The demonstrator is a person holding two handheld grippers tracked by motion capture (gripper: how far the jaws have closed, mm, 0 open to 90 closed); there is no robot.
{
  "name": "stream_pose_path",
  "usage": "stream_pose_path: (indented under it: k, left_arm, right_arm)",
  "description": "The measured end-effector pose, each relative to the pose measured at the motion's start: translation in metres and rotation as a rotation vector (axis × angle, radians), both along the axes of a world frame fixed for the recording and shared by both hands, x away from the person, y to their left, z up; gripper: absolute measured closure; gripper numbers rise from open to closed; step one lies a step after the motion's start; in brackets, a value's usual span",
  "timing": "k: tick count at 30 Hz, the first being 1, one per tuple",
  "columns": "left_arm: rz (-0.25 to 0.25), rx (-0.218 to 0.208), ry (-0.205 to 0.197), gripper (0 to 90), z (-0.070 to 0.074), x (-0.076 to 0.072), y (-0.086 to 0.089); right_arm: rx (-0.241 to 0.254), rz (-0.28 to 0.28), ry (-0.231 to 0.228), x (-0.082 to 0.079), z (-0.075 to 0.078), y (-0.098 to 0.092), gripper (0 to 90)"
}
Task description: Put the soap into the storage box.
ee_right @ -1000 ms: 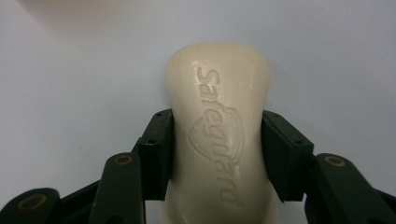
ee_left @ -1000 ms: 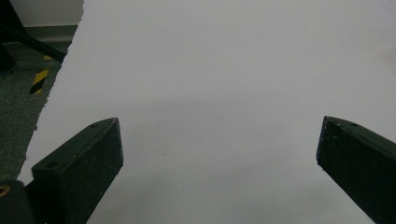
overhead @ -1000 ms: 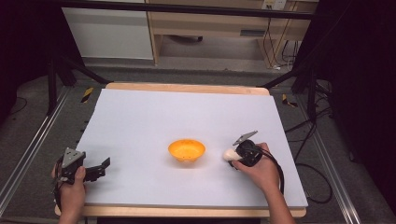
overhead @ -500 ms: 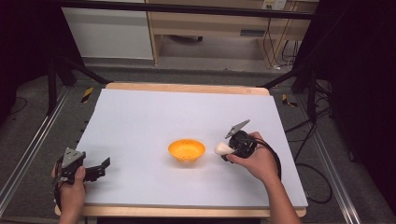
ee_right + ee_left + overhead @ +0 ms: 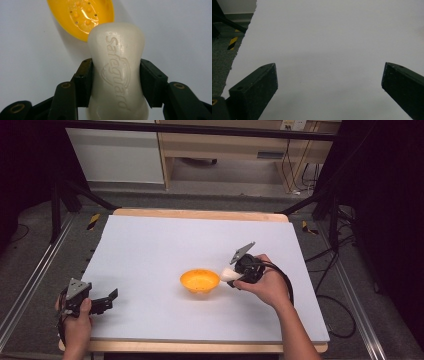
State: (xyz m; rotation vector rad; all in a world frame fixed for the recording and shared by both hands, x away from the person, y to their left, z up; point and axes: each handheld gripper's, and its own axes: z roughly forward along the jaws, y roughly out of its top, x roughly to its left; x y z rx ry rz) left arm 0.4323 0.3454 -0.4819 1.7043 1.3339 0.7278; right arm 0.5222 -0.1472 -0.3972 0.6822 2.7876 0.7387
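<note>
One embossed soap bar (image 5: 117, 72) clamped in right hand-held gripper (image 5: 116, 82), lettering legible close-up; left hand-held gripper (image 5: 329, 82) agape

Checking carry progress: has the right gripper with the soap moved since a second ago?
Yes. The right gripper carried the soap bar leftward, right beside the orange dish.
</note>
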Motion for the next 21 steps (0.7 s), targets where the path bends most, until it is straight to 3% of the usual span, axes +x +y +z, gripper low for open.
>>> stream_pose_path:
  k: [21]
  left_arm:
    - [0.001, -0.003, 0.000, 0.0, 0.000, 0.000, 0.001]
  right_arm:
    - [-0.021, 0.123, -0.022, 0.007, 0.006, 0.039, 49.0]
